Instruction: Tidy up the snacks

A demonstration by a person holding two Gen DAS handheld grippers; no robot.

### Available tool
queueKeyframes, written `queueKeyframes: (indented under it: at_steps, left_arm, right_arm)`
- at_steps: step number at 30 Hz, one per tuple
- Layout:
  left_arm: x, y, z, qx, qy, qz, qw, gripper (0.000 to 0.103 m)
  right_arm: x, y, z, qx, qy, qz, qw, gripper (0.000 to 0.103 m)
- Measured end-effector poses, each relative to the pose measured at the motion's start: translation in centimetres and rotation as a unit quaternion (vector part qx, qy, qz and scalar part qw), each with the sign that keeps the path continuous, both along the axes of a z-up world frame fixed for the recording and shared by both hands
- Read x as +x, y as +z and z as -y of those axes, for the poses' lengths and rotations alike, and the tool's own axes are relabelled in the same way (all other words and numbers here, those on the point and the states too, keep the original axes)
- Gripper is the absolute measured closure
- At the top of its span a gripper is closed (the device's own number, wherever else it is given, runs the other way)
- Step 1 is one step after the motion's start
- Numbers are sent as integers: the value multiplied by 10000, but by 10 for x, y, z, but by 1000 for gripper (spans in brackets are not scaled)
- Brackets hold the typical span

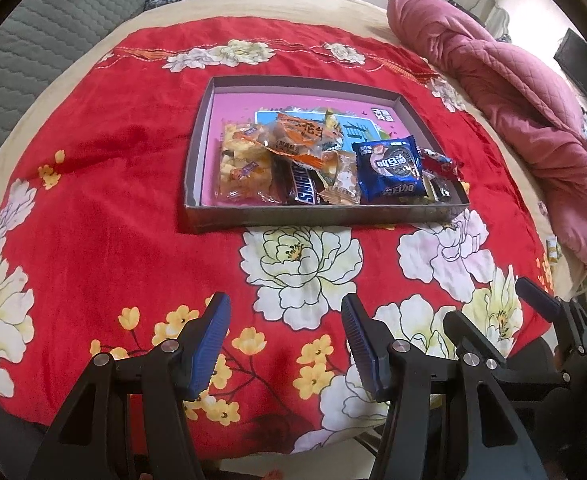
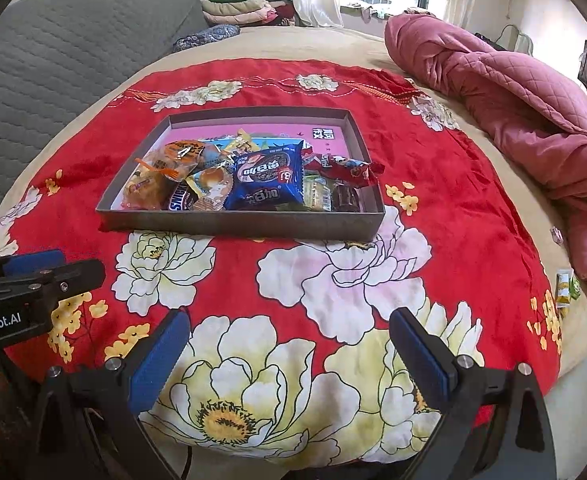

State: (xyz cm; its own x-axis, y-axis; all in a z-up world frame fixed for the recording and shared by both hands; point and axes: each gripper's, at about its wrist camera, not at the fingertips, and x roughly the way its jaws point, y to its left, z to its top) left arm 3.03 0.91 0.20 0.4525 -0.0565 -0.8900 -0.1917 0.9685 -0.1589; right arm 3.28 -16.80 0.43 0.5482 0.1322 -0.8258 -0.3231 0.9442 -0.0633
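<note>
A shallow grey box tray point(image 1: 325, 214) point(image 2: 237, 222) lies on the red floral blanket point(image 1: 113, 200). It holds several snacks: a blue cookie packet point(image 1: 389, 168) point(image 2: 267, 178), a Snickers bar point(image 1: 303, 186) point(image 2: 179, 198), a yellow cracker pack point(image 1: 243, 164), an orange-wrapped pastry point(image 1: 297, 136) point(image 2: 177, 156) and a red candy point(image 1: 439, 164) point(image 2: 345, 168). My left gripper point(image 1: 285, 300) hovers open over the blanket, short of the tray, with nothing between its blue pads. Beside it, my right gripper point(image 2: 291, 316) is open and holds nothing. A small green-yellow packet point(image 2: 565, 286) point(image 1: 552, 249) lies loose at the far right.
A bunched pink quilt point(image 1: 513, 100) point(image 2: 513, 112) runs along the right side of the bed. A grey quilted headboard point(image 1: 53, 40) stands on the left. Folded clothes point(image 2: 245, 4) are stacked at the back by the window. The beige sheet point(image 2: 373, 44) borders the blanket.
</note>
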Motion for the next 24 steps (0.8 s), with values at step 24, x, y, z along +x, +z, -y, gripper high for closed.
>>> queueKeyframes:
  at_steps: [24]
  left_arm:
    - [-2,-2,0,114,50,-69,9999,44]
  right_arm:
    - [0,1,2,67,-58,37,10000,3]
